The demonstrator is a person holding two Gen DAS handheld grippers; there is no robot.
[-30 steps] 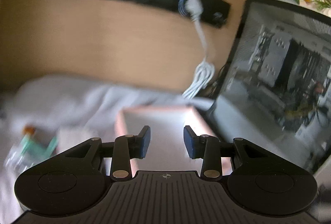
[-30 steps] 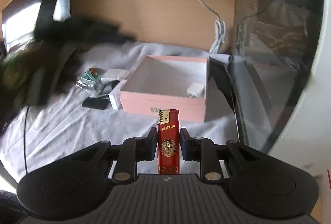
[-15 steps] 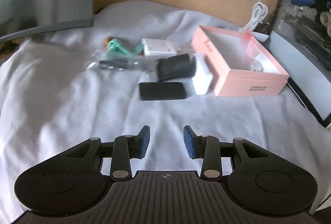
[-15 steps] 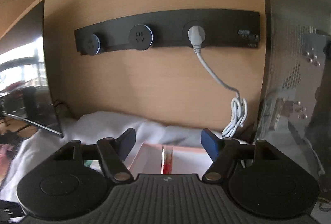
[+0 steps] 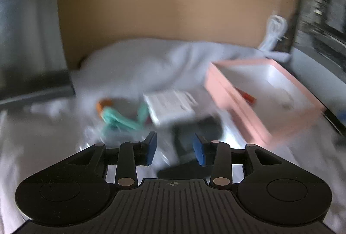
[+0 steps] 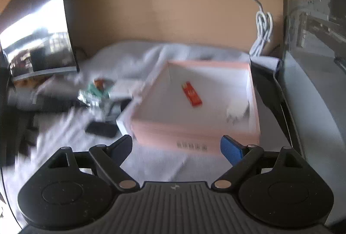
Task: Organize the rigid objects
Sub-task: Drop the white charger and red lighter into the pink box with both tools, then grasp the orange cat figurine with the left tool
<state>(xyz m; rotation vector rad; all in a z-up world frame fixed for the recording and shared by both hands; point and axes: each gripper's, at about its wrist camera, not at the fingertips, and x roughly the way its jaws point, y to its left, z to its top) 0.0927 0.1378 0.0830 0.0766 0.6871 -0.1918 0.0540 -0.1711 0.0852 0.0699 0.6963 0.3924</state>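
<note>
From my left wrist view, my left hand-held gripper hangs over the loose things on the white cloth, its jaws partly apart with nothing between them. Just past the tips lies a dark flat case, with a white packet behind it and a teal-and-orange item in clear wrap to the left. The pink box sits to the right. The picture is blurred, so finer detail is lost. I judge that I am lining up for the next pick, most likely the dark case, which calls for coming lower and straddling it.

From my right wrist view, my right hand-held gripper has just been opening and stands wide and empty. The red lighter lies flat inside the pink box, beside a small white thing I cannot make out. That drop looks done; this hand should draw clear.
</note>
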